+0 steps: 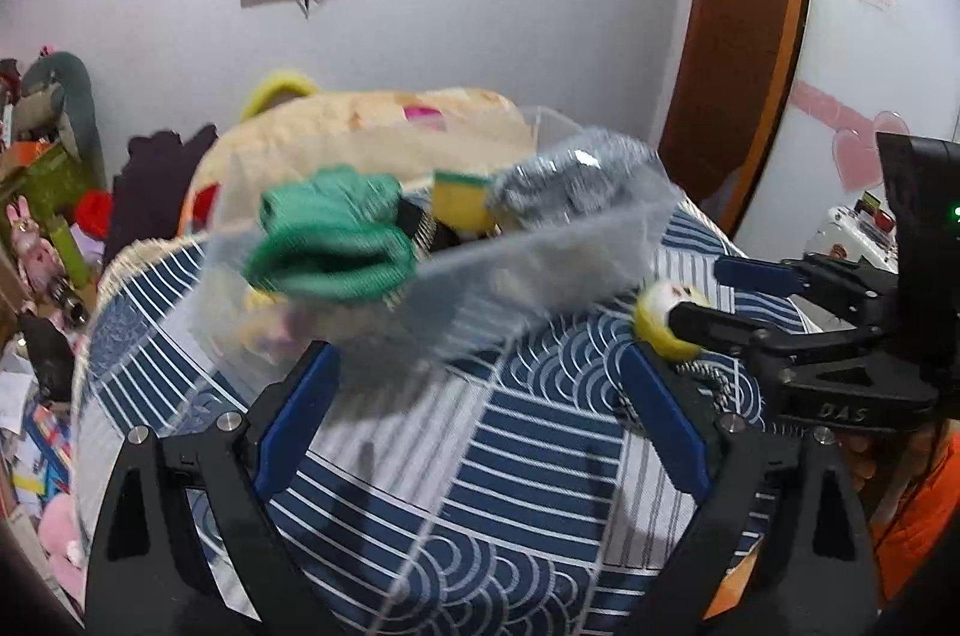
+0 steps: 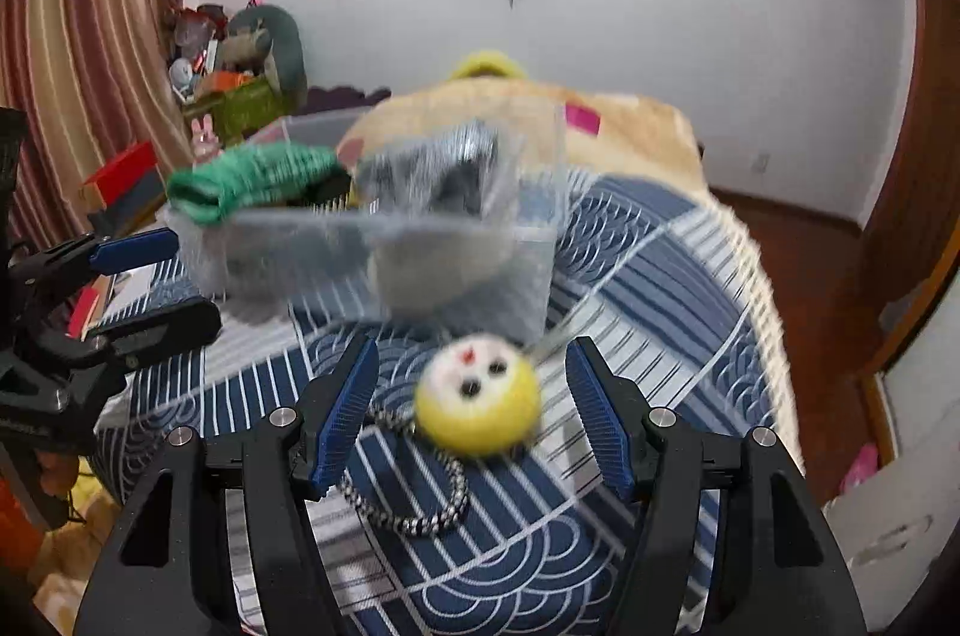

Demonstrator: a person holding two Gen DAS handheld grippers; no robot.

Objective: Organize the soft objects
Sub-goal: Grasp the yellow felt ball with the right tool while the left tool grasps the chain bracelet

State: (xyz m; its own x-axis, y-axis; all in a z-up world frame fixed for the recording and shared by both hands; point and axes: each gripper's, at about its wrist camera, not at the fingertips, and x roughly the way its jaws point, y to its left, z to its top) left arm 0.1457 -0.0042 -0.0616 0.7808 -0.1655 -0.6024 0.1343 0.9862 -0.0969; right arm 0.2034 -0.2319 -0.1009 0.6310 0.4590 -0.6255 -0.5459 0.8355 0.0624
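A clear plastic bin (image 1: 528,264) (image 2: 456,264) stands on a blue-and-white patterned bedcover (image 1: 480,456) (image 2: 630,288). It holds a green knit cloth (image 1: 330,240) (image 2: 252,177), a yellow sponge (image 1: 462,198) and a grey fabric item (image 1: 564,186) (image 2: 444,174). A small yellow plush ball with a face (image 2: 477,396) (image 1: 663,318) lies on the bedcover, on a braided cord (image 2: 420,504). My right gripper (image 2: 471,408) is open, its jaws on either side of the ball without touching it. My left gripper (image 1: 480,420) is open and empty just before the bin.
A beige blanket (image 1: 372,126) (image 2: 630,126) lies behind the bin. Cluttered boxes and toys (image 1: 42,192) (image 2: 234,60) crowd the left side. A wooden door (image 1: 738,36) stands at the right. The bed's right edge drops to a wood floor (image 2: 804,264).
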